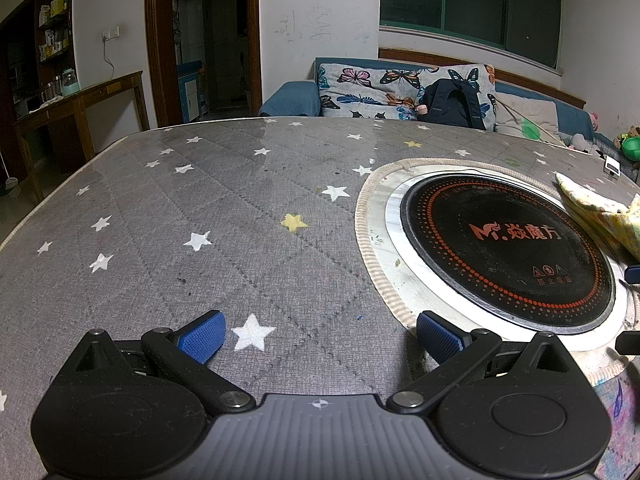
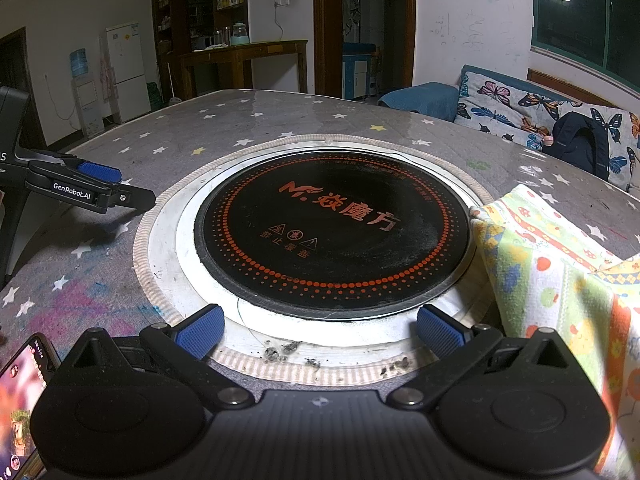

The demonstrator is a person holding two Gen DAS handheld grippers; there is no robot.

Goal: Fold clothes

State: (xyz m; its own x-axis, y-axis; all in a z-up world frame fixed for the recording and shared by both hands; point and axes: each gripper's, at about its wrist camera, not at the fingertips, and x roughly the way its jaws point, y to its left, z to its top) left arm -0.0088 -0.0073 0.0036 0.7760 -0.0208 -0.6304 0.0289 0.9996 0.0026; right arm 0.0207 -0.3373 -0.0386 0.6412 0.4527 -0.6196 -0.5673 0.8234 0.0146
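We see a grey starred surface (image 1: 200, 200) with a round hob (image 2: 332, 232), sofa (image 1: 400, 92) behind | only the right view shows a fridge (image 2: 126, 68) and phone (image 2: 20, 380) | cloth (image 2: 560, 272) lies right of our right gripper (image 2: 320, 330), untouched; left gripper (image 1: 320, 334) far from it | both jaws wide apart, holding nothing.

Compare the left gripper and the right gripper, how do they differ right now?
The left gripper hovers over bare star-patterned tablecloth, while the right gripper sits over the rim of the round cooktop. The patterned cloth lies just beside the right gripper, but far from the left gripper. Both are open and hold nothing.
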